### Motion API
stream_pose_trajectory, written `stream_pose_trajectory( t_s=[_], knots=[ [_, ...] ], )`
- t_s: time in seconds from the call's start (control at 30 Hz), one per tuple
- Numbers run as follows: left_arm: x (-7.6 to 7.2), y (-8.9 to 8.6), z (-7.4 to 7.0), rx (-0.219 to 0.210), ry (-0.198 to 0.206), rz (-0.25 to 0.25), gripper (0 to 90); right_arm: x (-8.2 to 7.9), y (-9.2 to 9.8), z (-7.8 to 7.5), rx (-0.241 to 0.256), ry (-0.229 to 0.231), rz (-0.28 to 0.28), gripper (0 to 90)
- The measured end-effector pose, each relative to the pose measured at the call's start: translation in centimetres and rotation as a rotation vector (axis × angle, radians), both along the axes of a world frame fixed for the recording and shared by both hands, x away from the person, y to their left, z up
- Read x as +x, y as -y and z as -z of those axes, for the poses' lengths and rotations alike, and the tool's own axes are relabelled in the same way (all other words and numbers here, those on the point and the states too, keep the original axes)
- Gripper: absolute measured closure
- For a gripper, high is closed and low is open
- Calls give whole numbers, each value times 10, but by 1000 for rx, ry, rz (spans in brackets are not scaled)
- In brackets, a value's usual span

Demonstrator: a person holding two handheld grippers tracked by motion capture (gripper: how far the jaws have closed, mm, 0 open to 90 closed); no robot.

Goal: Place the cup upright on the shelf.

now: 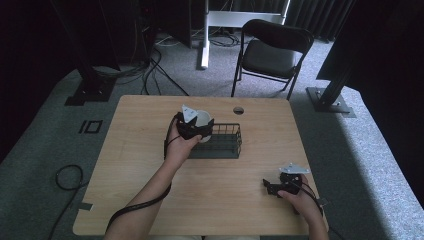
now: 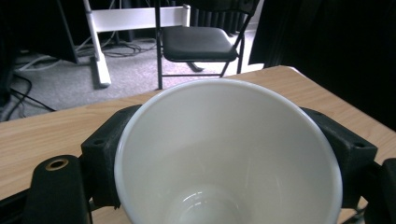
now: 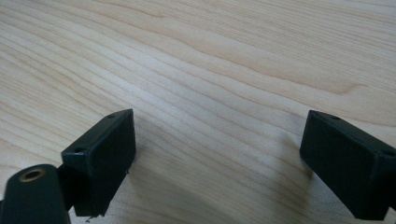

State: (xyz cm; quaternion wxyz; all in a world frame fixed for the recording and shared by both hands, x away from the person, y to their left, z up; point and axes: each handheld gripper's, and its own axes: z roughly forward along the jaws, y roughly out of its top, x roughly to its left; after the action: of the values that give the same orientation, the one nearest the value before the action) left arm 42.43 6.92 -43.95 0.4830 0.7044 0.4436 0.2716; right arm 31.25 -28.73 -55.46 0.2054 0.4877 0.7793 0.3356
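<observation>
**White cup held over the wire basket**

From the high view, we see our left gripper [image 1: 196,127] holding a white cup [image 1: 203,120] at the left end of a black wire basket [image 1: 225,142], which sits near the middle of the tabletop [image 1: 140,150]. The basket is a low rectangular frame of thin rods. Whether the cup touches the basket we cannot tell. The tabletop is pale wood-grain laminate with rounded corners and a round cable hole [image 1: 238,110] near the far edge. Our right gripper [image 1: 272,188] rests low near the front right corner, well apart from the basket. Beyond the tabletop stands a black folding chair [image 1: 270,52] on grey carpet, with loose cables [image 1: 155,70] and dark frame posts around it.

In the left gripper view, the cup [image 2: 224,154] is smooth, glossy and round-rimmed, tapering towards its base. The black, blocky fingers [image 2: 105,154] press against its wall on both sides, closed on it. The chair [image 2: 201,42] and a white post [image 2: 98,56] stand behind.

In the right gripper view, the matte fingers [image 3: 105,149] stand wide apart with nothing between them, over bare tabletop [image 3: 224,70] with wavy grain.
</observation>
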Motion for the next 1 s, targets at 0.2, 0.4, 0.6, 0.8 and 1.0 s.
stream_pose_trajectory(
  t_s=[0.2, 0.4, 0.6, 0.8, 1.0],
  knots=[
    [3, 3, 12, 18, -10, 0, 205, 0, 0, 0, 0, 0, 0, 101],
    [5, 8, 17, 21, -21, 9, 204, 0, 0, 0, 0, 0, 0, 101],
    [4, 12, 25, 51, -15, 23, 204, 0, 0, 0, 1, 0, 0, 101],
    [3, 13, 27, 55, -4, 29, 203, 0, 0, 0, 0, 0, -1, 101],
    [4, 11, 29, 79, -39, 58, 148, 0, 0, 0, 0, 0, 0, 101]
  ],
)
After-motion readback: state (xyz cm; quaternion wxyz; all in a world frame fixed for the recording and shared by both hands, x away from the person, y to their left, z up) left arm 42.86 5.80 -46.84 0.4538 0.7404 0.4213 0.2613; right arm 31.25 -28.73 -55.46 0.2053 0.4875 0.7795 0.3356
